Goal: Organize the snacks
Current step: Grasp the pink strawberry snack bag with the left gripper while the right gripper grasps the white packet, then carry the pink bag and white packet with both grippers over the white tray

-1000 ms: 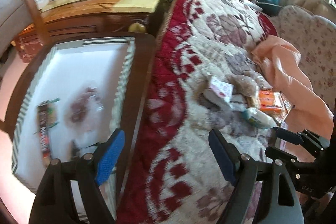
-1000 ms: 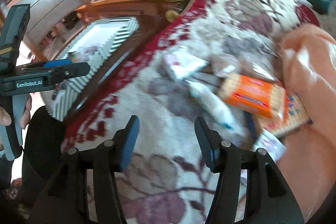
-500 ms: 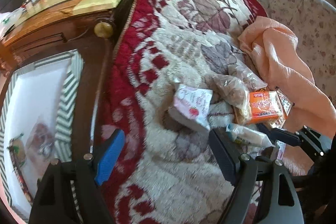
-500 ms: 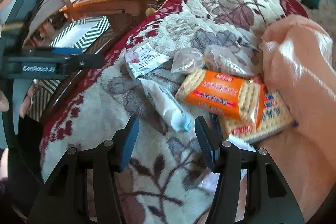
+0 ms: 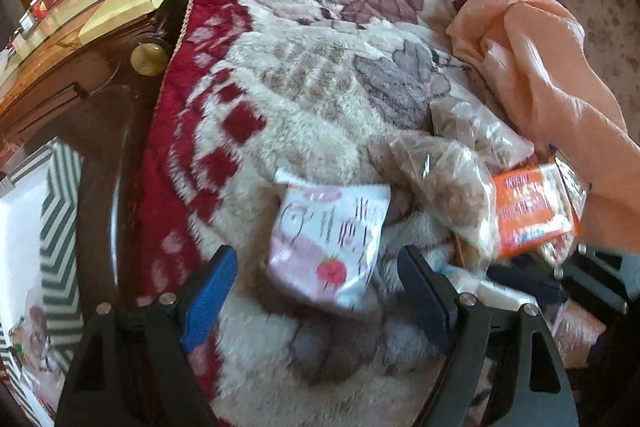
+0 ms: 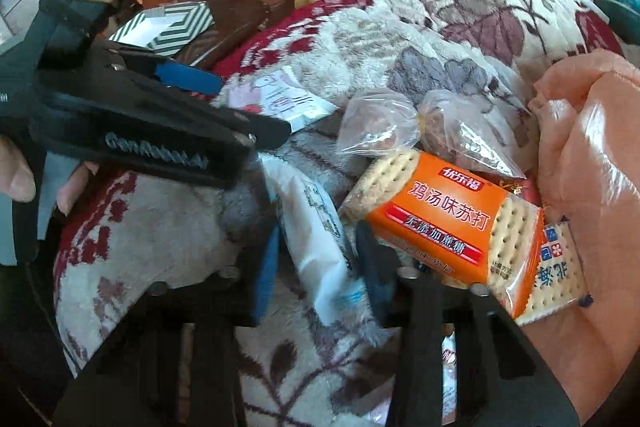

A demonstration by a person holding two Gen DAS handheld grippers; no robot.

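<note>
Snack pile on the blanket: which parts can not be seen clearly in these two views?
- Blue cracker pack, right wrist view: mostly under the orange cracker pack.
- White packet, right wrist view: lower end hidden between the closing right tool.
- Striped box, left wrist view: cut off by the frame edge, contents blurred.

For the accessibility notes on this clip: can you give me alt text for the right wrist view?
The right claw is closing around a white snack packet lying on a floral blanket. Just beside it lie an orange cracker pack and two clear bags of brown snacks, with peach cloth at the right. The left claw reaches in from the left, over a pink-and-white packet.
</note>
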